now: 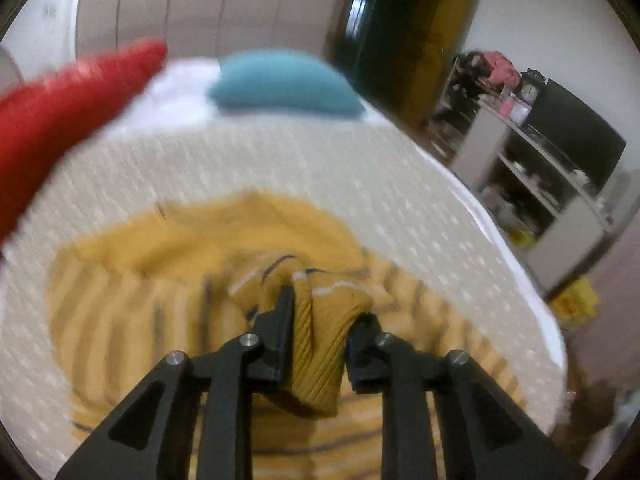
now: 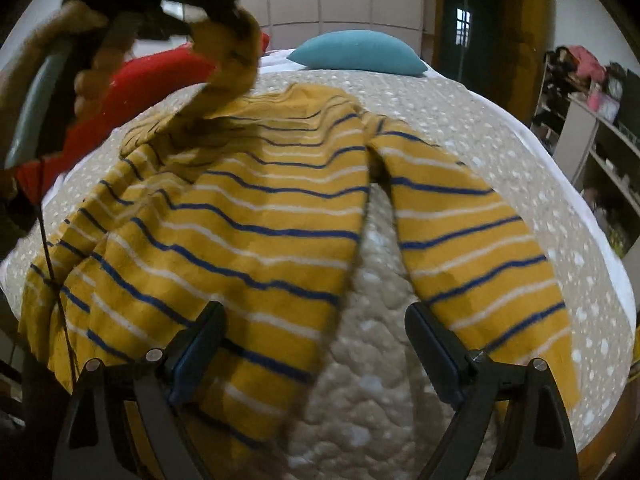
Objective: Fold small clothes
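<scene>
A mustard sweater (image 2: 260,208) with blue and white stripes lies spread on the quilted bedspread (image 2: 460,120). My left gripper (image 1: 326,306) is shut on the ribbed cuff (image 1: 316,344) of one sleeve. In the right wrist view that sleeve (image 2: 232,68) hangs lifted at the upper left, under the left gripper (image 2: 216,4) and the person's hand (image 2: 96,68). The rest of the sweater (image 1: 120,308) looks blurred below it. My right gripper (image 2: 314,309) is open, low over the near hem, with the gap between the body and the other sleeve (image 2: 472,240) ahead of it.
A teal pillow (image 2: 356,52) lies at the head of the bed, and a red cloth (image 2: 140,92) at the left. The bed's right edge drops toward open shelves (image 2: 600,140) full of items. White wardrobe doors (image 1: 180,4) stand behind the bed.
</scene>
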`<control>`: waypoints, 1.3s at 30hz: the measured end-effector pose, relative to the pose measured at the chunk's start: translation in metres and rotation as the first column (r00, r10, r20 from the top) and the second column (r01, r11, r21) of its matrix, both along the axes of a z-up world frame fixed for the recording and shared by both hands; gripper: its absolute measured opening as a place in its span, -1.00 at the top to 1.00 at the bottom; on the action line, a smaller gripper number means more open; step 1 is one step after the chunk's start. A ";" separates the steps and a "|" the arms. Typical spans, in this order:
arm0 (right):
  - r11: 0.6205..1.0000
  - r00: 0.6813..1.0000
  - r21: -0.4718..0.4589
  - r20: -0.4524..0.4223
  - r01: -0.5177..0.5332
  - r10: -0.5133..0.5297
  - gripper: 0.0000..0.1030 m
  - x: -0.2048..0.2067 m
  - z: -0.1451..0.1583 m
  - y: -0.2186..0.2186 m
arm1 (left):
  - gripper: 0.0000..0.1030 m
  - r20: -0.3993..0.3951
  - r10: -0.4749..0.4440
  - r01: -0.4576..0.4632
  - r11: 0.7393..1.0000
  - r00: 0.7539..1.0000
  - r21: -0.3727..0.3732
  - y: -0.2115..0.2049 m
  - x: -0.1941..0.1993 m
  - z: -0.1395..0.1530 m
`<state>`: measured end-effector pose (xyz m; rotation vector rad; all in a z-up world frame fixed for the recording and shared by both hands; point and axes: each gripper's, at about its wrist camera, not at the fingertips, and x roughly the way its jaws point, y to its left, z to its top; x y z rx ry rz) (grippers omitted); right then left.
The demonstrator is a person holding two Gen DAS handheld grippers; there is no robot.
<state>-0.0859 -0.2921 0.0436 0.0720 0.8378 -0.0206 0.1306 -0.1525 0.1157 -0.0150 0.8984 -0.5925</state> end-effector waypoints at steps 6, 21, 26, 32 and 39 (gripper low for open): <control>0.998 1.000 0.061 0.021 0.006 -0.007 -0.82 0.008 0.006 -0.013 | -0.26 -0.034 0.080 -0.082 0.996 0.996 -0.038 0.072 -0.028 -0.007; 0.971 0.996 0.222 0.029 -0.090 0.086 -0.83 0.134 0.042 0.003 | -0.43 -0.067 0.437 -0.433 0.899 0.897 0.061 0.245 -0.074 -0.085; 0.936 0.943 0.113 0.077 -0.332 0.325 -0.83 0.138 0.052 0.077 | -0.45 -0.081 0.418 -0.413 0.908 0.905 0.074 0.240 -0.069 -0.111; 0.862 0.887 -0.220 -0.041 -0.457 0.460 0.41 0.160 0.015 0.150 | -0.73 -0.026 0.394 -0.391 0.917 0.919 0.077 0.229 -0.074 -0.118; 0.992 0.992 -0.028 0.034 -0.122 0.123 0.89 0.206 0.051 0.032 | -0.79 0.008 0.374 -0.373 0.923 0.928 0.097 0.224 -0.078 -0.120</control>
